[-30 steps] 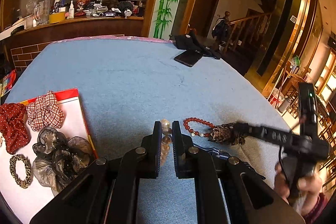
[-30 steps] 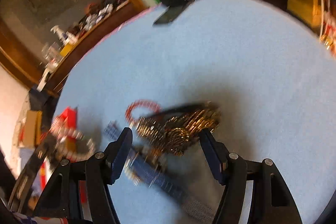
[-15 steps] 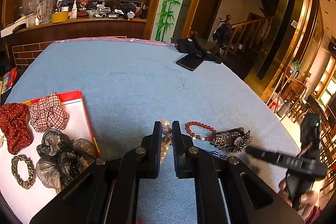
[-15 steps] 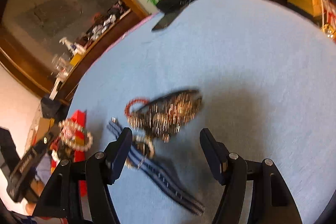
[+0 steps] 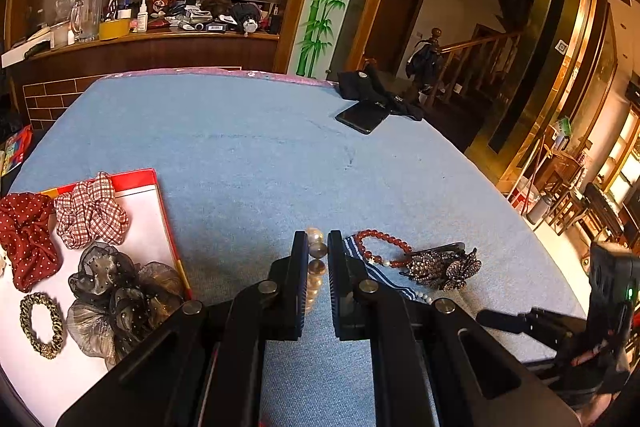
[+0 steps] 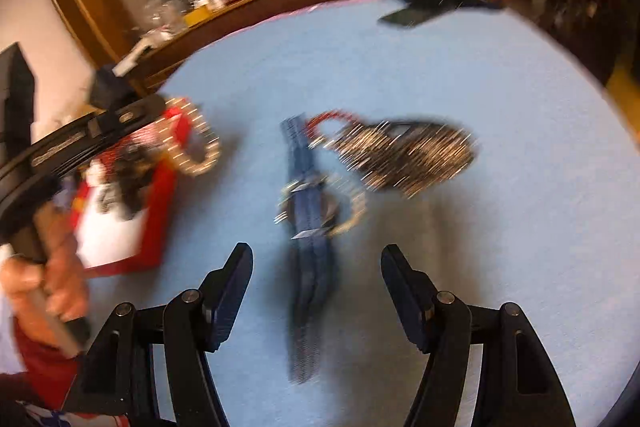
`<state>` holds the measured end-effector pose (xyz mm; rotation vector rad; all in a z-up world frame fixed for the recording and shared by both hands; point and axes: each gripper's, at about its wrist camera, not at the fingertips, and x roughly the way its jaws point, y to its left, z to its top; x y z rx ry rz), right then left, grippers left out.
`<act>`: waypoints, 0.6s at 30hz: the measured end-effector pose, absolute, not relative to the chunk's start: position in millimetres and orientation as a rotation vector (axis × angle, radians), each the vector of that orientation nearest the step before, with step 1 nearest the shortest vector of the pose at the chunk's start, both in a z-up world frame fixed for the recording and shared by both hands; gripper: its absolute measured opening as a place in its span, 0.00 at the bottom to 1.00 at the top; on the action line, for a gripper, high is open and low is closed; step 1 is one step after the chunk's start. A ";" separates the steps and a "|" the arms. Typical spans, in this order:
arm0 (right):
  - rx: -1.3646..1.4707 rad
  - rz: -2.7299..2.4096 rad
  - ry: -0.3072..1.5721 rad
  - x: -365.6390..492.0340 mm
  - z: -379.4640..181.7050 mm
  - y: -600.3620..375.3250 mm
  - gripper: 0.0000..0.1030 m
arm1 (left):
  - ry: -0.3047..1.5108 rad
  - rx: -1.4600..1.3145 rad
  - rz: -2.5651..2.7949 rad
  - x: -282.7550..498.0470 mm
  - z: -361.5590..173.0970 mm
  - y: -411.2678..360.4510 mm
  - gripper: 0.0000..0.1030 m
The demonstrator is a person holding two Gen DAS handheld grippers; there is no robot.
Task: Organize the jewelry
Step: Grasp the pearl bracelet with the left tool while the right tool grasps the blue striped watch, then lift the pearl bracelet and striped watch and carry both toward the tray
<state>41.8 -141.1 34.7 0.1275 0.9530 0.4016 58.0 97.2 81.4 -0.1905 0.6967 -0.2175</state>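
Note:
My left gripper (image 5: 318,251) is shut on a pearl bracelet (image 5: 316,269) and holds it over the blue table, right of the red-rimmed tray (image 5: 160,199). In the blurred right wrist view the bracelet (image 6: 196,143) hangs from the left gripper by the tray (image 6: 160,211). A red bead bracelet (image 5: 380,241), a rhinestone hair clip (image 5: 444,267) and a blue striped band (image 5: 376,273) lie together on the cloth. My right gripper (image 6: 316,283) is open and empty, above the near end of the blue band (image 6: 310,227), with the clip (image 6: 408,155) beyond.
The tray holds several scrunchies: dotted red (image 5: 24,239), checked (image 5: 92,213), dark organza (image 5: 120,297), and a small gold one (image 5: 42,323). A black phone (image 5: 364,115) and dark pouch (image 5: 372,87) lie at the table's far right edge. A cluttered counter (image 5: 152,35) stands behind.
My right gripper has let go of the rhinestone clip, drawn back toward me and swung left over the blue band. My left gripper still holds the pearl bracelet, nearly unmoved.

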 end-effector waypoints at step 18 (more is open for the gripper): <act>-0.116 0.415 0.952 74.8 12.9 -86.6 0.47 | 0.716 -0.181 -0.227 59.5 76.9 94.1 0.09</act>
